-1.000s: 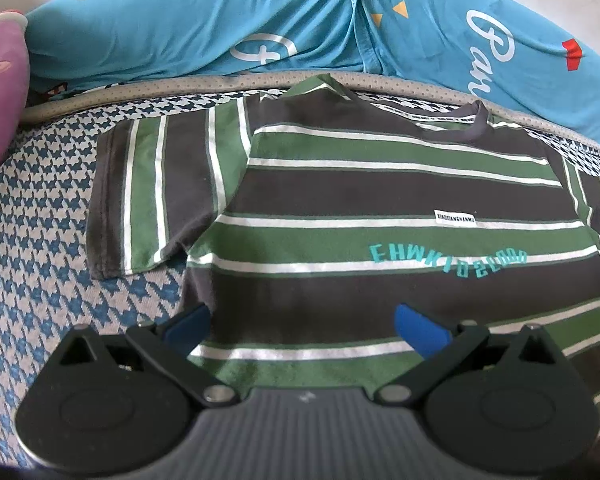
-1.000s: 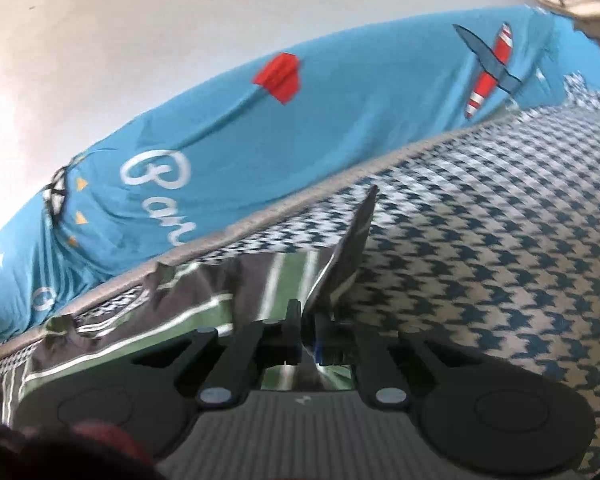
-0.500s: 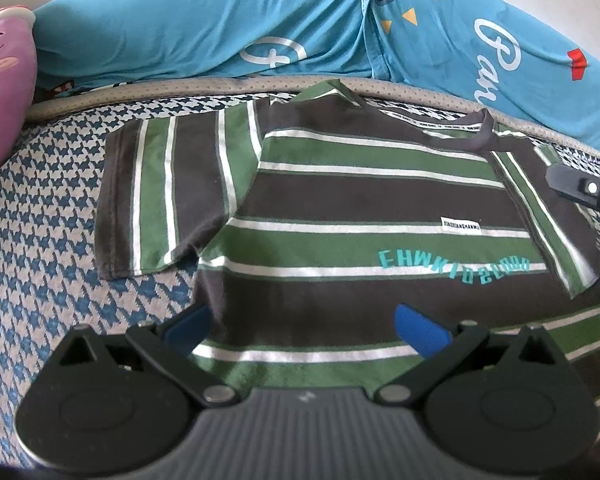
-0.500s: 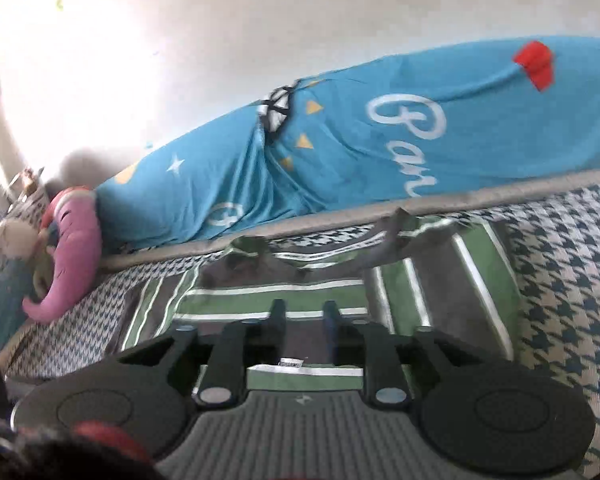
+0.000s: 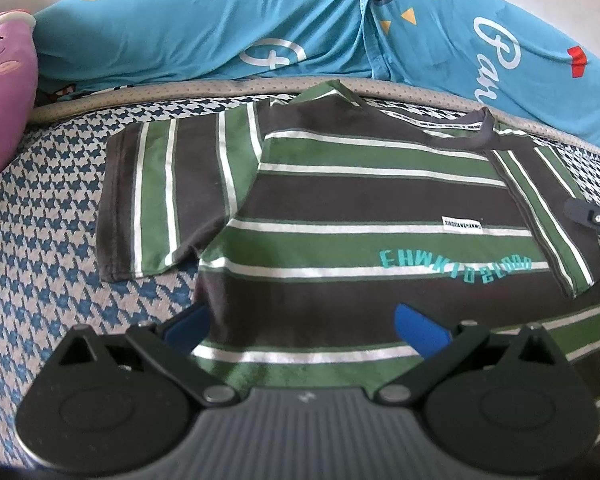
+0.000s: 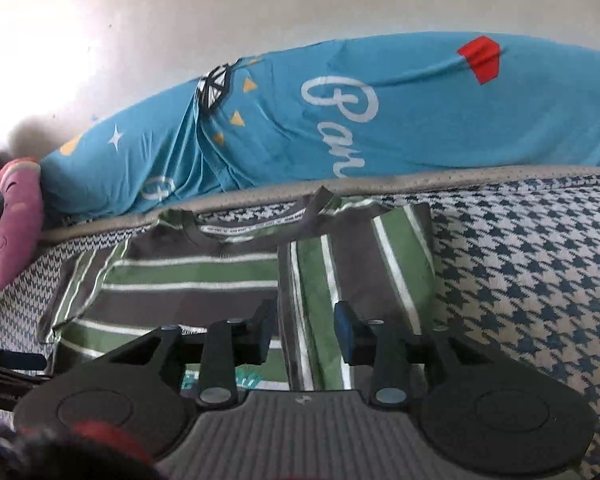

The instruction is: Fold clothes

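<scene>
A T-shirt (image 5: 340, 200) with green, dark grey and white stripes lies flat on the houndstooth bed cover (image 5: 40, 240), its collar toward the wall. One sleeve (image 5: 160, 196) is spread out sideways. The other sleeve (image 6: 360, 264) lies folded inward over the chest. My left gripper (image 5: 304, 326) is open low over the shirt's hem area, blue pads wide apart and nothing between them. My right gripper (image 6: 305, 330) is open just above the folded sleeve's edge, holding nothing. Its tip (image 5: 592, 220) shows at the right edge of the left wrist view.
A blue printed quilt (image 5: 260, 20) is bunched along the white wall behind the shirt. A purple plush cushion (image 5: 4, 92) sits at the far left. A grey piped mattress edge (image 5: 180, 90) runs behind the collar. Bare houndstooth cover (image 6: 520, 280) stretches to the right.
The right gripper carried the sleeve from its raised position across onto the shirt's chest, then opened and let it go. The left gripper stayed open and nearly still.
</scene>
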Demonstrator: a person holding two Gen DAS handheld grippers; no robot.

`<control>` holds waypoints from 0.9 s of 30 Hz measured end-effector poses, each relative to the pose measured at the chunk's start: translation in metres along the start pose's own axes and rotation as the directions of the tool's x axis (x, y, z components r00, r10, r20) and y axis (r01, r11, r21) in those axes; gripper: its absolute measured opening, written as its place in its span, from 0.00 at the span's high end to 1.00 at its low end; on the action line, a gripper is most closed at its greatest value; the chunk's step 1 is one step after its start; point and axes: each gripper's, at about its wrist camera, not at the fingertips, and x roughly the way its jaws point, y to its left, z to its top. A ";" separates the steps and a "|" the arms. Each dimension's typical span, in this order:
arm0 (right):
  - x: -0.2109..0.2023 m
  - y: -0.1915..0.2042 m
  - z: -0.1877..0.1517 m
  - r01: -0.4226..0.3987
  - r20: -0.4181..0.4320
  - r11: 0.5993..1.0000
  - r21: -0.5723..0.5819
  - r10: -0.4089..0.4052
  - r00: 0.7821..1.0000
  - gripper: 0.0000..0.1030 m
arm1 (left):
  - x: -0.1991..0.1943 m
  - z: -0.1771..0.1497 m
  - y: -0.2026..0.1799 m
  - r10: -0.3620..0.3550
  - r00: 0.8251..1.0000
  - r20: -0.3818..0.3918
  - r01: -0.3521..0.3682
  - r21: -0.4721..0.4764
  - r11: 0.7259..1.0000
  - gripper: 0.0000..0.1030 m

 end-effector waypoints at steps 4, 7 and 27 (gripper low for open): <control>0.009 0.013 -0.002 0.025 -0.013 0.999 -0.048 -0.026 1.000 0.61 | 0.004 0.001 -0.002 -0.001 1.000 -0.024 0.001 -0.009 1.000 0.00; 0.017 0.022 -0.004 0.053 -0.021 0.996 -0.079 -0.054 0.998 0.57 | 0.008 0.001 -0.001 -0.003 0.999 -0.045 0.002 -0.024 1.000 0.00; 0.035 0.035 -0.007 0.175 0.051 0.979 -0.101 -0.171 0.984 0.93 | 0.006 0.000 0.007 -0.006 0.998 -0.059 0.003 -0.052 0.999 0.00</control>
